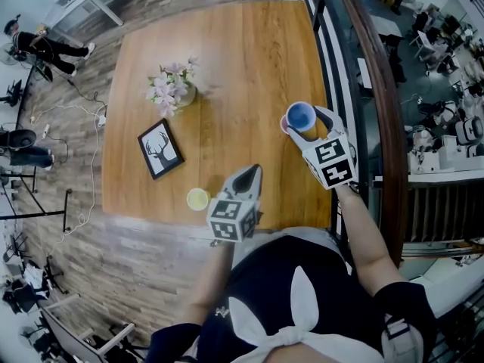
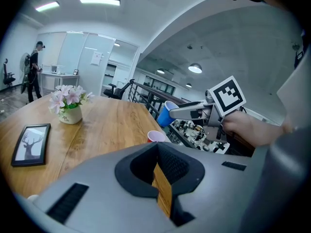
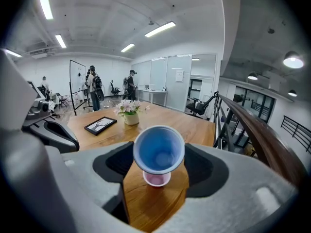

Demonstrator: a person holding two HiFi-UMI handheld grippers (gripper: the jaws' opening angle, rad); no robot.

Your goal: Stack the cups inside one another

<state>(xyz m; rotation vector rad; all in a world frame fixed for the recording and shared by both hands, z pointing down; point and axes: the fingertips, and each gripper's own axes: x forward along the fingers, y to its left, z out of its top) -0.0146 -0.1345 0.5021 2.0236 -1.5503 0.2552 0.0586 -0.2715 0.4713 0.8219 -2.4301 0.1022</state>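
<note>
1. Blue cup (image 1: 299,116): thin, smooth plastic, tapered, with a round rolled rim. The right gripper (image 1: 306,123) holds it by the sides, jaws spread wide and clamped on it. It sits just above the red cup (image 3: 156,178), base aimed at it, probably lined up to drop in.
2. Red cup: same tapered shape, upright on the wooden table (image 1: 227,66), mouth open to receive.
3. Yellow cup (image 1: 197,199): upright, unstacked, well apart from the red cup.
4. Left gripper (image 1: 246,178): jaws pressed together, holding nothing. It is between the yellow cup and the red cup, apparently waiting.
5. Flower pot (image 1: 172,89) and framed picture (image 1: 160,149): both well apart from the red cup and out of the way.
</note>
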